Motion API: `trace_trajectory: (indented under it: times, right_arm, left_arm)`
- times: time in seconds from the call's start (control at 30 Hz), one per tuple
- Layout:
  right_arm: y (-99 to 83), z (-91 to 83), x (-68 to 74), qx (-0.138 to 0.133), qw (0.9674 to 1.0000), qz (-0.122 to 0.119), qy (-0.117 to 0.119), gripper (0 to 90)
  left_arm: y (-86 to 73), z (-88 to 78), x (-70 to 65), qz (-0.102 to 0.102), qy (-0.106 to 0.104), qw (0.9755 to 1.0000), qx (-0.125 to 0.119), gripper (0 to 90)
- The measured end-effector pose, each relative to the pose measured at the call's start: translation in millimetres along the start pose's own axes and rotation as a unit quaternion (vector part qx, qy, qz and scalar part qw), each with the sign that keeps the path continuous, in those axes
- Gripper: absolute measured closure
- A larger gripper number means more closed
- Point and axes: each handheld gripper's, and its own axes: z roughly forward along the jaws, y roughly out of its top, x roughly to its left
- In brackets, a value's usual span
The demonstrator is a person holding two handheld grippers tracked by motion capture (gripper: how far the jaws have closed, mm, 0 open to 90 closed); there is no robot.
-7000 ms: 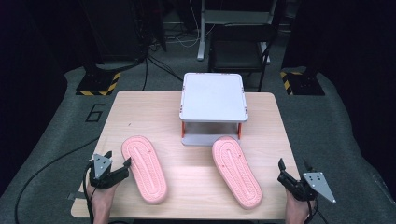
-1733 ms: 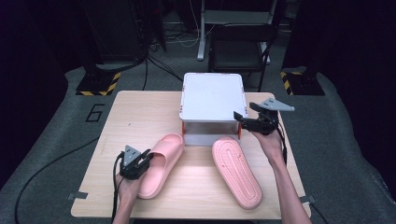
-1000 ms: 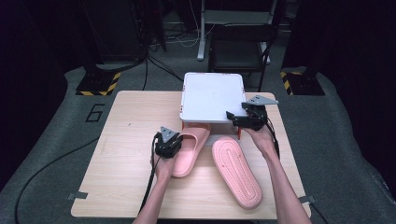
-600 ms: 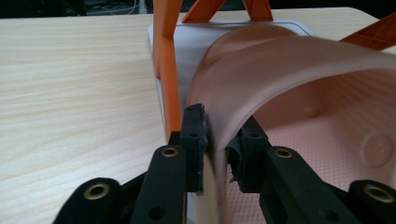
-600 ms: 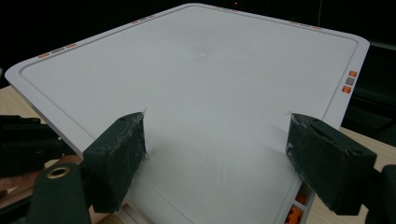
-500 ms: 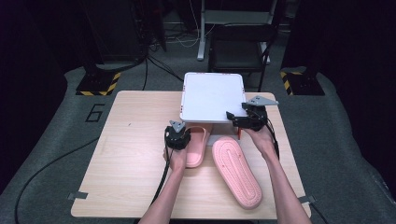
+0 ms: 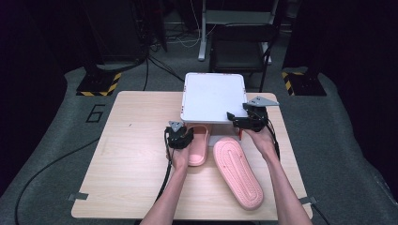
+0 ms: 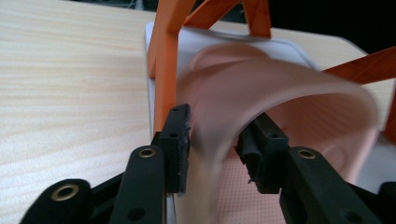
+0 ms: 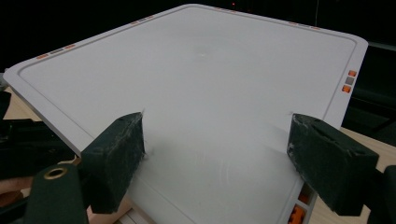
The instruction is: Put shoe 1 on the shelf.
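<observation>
Left hand-held gripper (image 7: pixel 180 137) sits near the middle of the table (image 7: pixel 136 164), jaws closed onto the strap of a pink slipper (image 7: pixel 199 145); in the left gripper view (image 8: pixel 214 151) the arched strap passes between the two black pads, pinched there, a little motion-blurred. Ahead of this hand-held gripper the slipper's toe end goes under a white two-level rack (image 7: pixel 214 96), resting on the rack's white lower plate (image 8: pixel 289 49) between orange legs (image 8: pixel 166 79); the heel end lies back toward the person's left hand (image 7: pixel 180 157), out on the bare wood. Just to the right of the left hand-held gripper, a second pink slipper (image 7: pixel 237 171) lies sole-up on the table, grooved tread showing, angled toward the near right corner, close beside the first slipper; contact between the two cannot be told. Right hand-held gripper (image 7: pixel 244 120) is at the rack's near right corner, the person's right hand (image 7: pixel 259 140) behind it. In the right gripper view (image 9: pixel 215 149) its jaws stand wide apart over the rack's flat white top (image 9: pixel 201 84), nothing between them; whether the pads touch the surface cannot be told. Cables trail from both hand-held grippers back toward the near table edge.
</observation>
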Motion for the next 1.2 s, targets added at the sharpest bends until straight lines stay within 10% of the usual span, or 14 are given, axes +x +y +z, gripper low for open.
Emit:
trace_trajectory:
  times: [0.3,0.33,0.37,0.4,0.57,0.63,0.87,1.1,1.2]
  right_arm:
    - [-0.2,-0.4,0.6,-0.002,1.0000,0.001,0.000,18.5]
    - [-0.2,-0.3,0.7,-0.002,1.0000,0.001,0.001,18.5]
    - [-0.3,-0.5,0.5,-0.001,1.0000,0.000,0.001,18.5]
    - [-0.4,-0.6,0.6,-0.001,1.0000,0.001,0.001,18.5]
    - [0.0,-0.5,1.3,0.000,1.0000,0.004,0.000,18.4]
    - [0.8,-1.3,1.3,0.008,1.0000,0.004,-0.001,18.4]
    - [2.1,-1.1,1.3,0.012,0.9999,0.001,0.000,18.4]
    - [2.2,-1.3,1.5,0.013,0.9999,0.003,-0.001,18.4]
    - [2.2,-1.8,1.6,0.014,0.9999,0.004,-0.001,18.5]
  left_arm:
    - [-4.8,-31.3,13.7,0.059,-0.086,0.9945,-0.010,38.4]
    - [-8.4,-45.2,16.1,0.100,-0.107,0.9893,0.003,33.5]
    - [-8.4,-45.2,16.1,0.100,-0.107,0.9893,0.003,28.1]
    - [-12.3,-59.4,20.3,0.149,-0.123,0.9810,0.021,24.4]
    - [-24.0,-77.8,26.3,0.159,-0.159,0.9737,0.037,13.9]
    - [-30.9,-84.8,27.7,0.188,-0.172,0.9656,0.054,13.0]
    - [-40.3,-81.9,22.7,0.233,-0.182,0.9502,0.100,15.0]
    - [-45.2,-68.7,10.6,0.254,-0.164,0.9463,0.113,15.9]
    - [-41.2,-60.8,0.9,0.250,-0.139,0.9518,0.110,17.4]
